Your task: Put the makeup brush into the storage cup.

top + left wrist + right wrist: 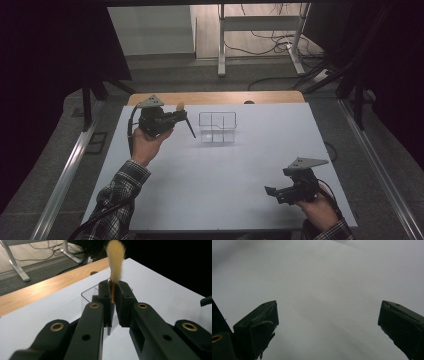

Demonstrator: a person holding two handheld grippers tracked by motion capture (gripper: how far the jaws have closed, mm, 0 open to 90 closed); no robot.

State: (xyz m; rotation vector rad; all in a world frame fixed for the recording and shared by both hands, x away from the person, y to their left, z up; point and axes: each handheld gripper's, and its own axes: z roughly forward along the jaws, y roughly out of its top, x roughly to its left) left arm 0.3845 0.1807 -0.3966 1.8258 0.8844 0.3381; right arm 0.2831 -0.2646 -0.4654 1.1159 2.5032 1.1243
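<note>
The left gripper point(176, 119) clamps a tan-bristled, dark-handled brush point(115, 262) left of the clear plastic compartmented box point(217, 127); next, probably, lowering it in (handle first). The right gripper point(280, 192) idles near, jaws wide.

A lab-like recording room: a white tabletop point(215, 175) ringed by dark curtains point(50, 75), metal rails point(65, 170), loose floor cables point(270, 42) and a metal-legged desk frame point(260, 30).
</note>
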